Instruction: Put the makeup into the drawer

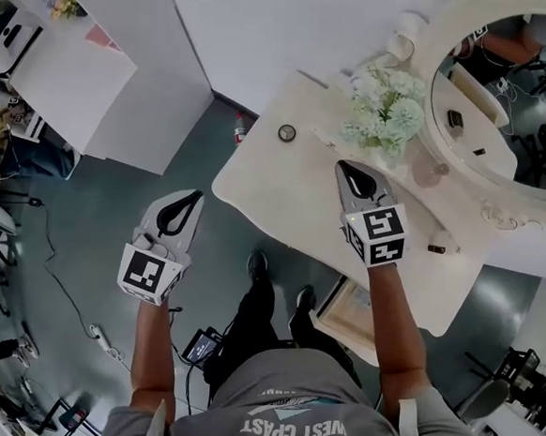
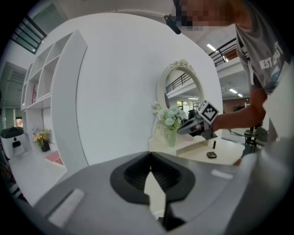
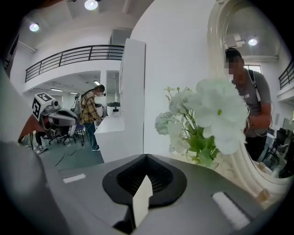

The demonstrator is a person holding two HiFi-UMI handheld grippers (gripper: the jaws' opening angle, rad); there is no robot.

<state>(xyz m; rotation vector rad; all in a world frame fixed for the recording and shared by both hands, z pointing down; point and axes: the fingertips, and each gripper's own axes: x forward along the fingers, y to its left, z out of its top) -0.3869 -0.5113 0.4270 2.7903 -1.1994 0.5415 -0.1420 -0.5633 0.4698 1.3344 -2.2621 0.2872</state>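
Both tongs are clenched with nothing in them. The left tongs (image 1: pixel 187 206) hang over the floor, off the left end of the desk (image 1: pixel 285 190). Their own view shows the two tips (image 2: pixel 149 155) pressed together. The right tongs (image 1: pixel 352 176) are over the desk top, tips also meeting (image 3: pixel 146 157), and point at the flowers (image 1: pixel 385 108) in front of the mirror (image 1: pixel 508 99).

Several small items that may be the makeup lie on the desk:
- **Round case:** the round case (image 1: pixel 286 133) sits near the back edge, left of the flowers. It is apart from the right tongs and well apart from the left ones.
- **Tube:** the dark tube (image 1: pixel 437 247) is near the right end, just right of the right tongs' marker cube and behind their tips.
- **Flat case:** the left gripper view shows a flat case (image 2: pixel 211 155) on the desk below the right tongs, just in front of the tube. The head view does not show it.

Neither pair of tongs touches any of these. Under the desk's near edge, by the person's right forearm, a cream framed box sticks out. It looks like the drawer (image 1: pixel 346 312), pulled open, though I cannot tell what is in it.
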